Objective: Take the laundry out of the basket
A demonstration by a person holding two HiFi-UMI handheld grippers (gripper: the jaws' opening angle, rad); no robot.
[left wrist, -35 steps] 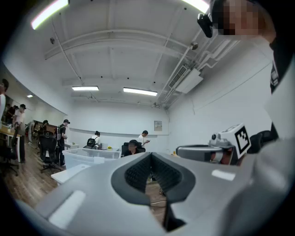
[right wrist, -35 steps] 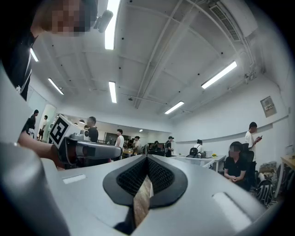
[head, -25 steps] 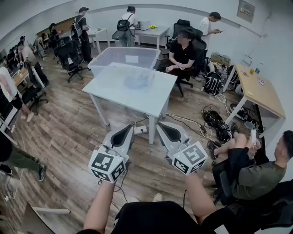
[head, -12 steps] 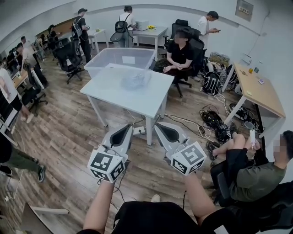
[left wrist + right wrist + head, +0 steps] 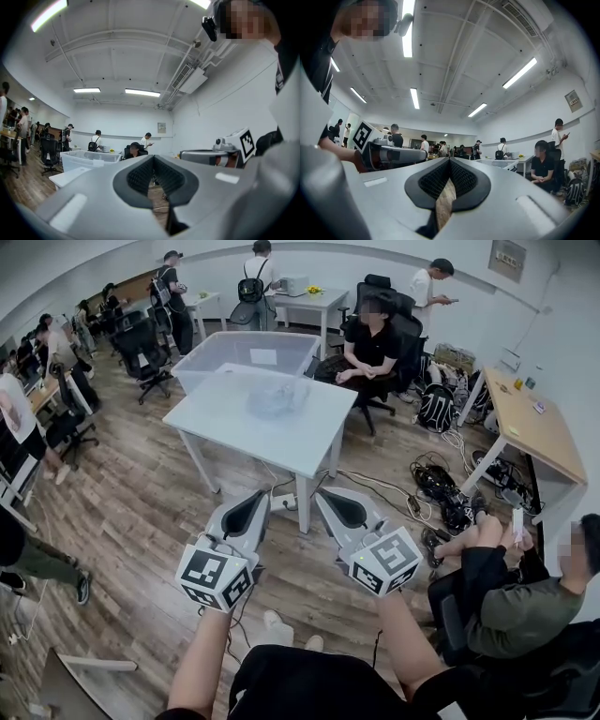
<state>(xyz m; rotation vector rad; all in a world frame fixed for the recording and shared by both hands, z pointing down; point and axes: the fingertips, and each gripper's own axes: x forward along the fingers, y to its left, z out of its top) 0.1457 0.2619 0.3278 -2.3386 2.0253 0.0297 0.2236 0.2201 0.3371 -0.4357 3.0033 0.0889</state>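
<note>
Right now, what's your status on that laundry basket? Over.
Left gripper shut, empty. Right gripper the same. Clear basket at white table's far edge, not reached. Table stands between.

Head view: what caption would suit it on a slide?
Person holds the left gripper and right gripper, both shut and empty, facing a white table and clear bin.
</note>
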